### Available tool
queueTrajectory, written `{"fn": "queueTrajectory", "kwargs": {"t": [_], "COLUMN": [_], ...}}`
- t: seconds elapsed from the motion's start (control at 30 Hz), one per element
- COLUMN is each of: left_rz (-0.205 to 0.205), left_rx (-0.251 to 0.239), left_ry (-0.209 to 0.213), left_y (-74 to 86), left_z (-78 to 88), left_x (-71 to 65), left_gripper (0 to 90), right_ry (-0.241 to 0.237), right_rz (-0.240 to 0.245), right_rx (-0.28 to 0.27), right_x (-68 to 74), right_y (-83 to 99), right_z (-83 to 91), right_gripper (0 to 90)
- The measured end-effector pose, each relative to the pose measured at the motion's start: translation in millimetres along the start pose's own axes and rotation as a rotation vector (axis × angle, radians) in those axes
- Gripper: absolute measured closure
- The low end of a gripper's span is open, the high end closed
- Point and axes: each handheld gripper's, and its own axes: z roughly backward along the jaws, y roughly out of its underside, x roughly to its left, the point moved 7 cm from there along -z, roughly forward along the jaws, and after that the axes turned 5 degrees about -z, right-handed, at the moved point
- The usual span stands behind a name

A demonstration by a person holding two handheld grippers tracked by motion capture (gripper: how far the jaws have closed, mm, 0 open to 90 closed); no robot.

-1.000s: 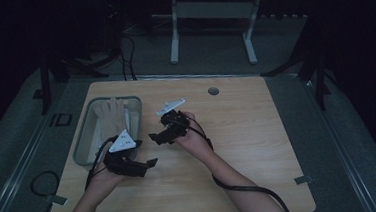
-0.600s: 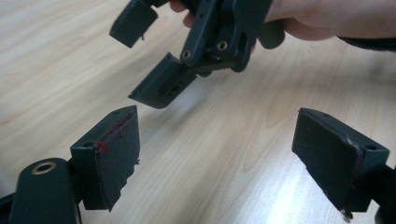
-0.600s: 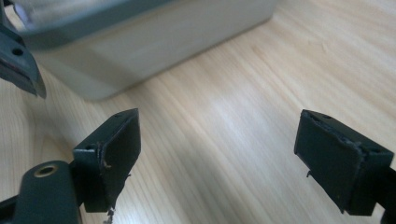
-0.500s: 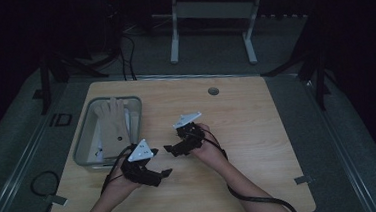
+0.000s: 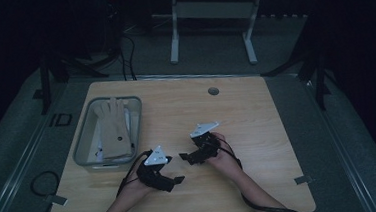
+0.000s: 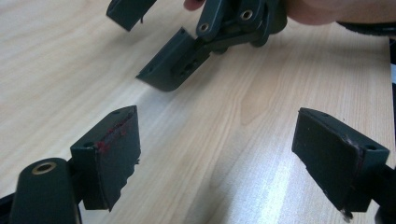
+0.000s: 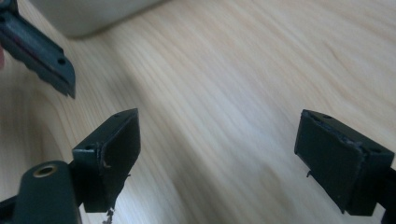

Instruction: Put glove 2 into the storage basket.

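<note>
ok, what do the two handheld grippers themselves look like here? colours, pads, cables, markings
Both are black two-jaw units. The left gripper and right gripper each carry a pale grey three-cornered plate on top and trail a black cable back past the forearm. Up close, the left gripper's pads are flat dark blocks with chipped edges and reddish smears; the right gripper's pads are similar, frayed. Forearms are bare, no sleeves.

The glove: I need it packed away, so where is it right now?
In the high view the glove lies flat inside the grey bin at the table's left side, just beyond the left gripper.

Smooth wood-grain table (image 5: 256, 111), cloth glove (image 5: 115, 128)
</note>
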Motion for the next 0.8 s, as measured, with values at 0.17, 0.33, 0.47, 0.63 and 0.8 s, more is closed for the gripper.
{"fn": "queueTrajectory", "kwargs": {"t": [0.17,0.33,0.47,0.63,0.8], "left_rz": [-0.021,-0.029,-0.034,-0.031,-0.031], "left_rx": [0.0,-0.005,-0.003,-0.002,-0.005], "left_ry": [0.009,0.026,0.037,0.05,0.058], "left_y": [4.7,5.7,5.2,5.1,4.8], "left_z": [-9.5,-17.1,-21.8,-25.3,-26.9], "left_x": [-2.4,-5.7,-8.7,-11.6,-13.0], "left_gripper": [15.4,15.4,15.4,15.4,15.4], "right_ry": [0.001,0.025,0.04,0.047,0.052], "right_rz": [-0.021,-0.024,-0.031,-0.047,-0.057], "right_rx": [-0.027,-0.046,-0.05,-0.058,-0.07], "right_x": [-7.9,-14.0,-19.1,-23.8,-27.3], "right_y": [14.5,25.5,34.9,43.9,54.5], "right_z": [9.9,17.9,25.5,34.7,43.9], "right_gripper": [14.4,14.0,14.0,13.9,13.8]}}
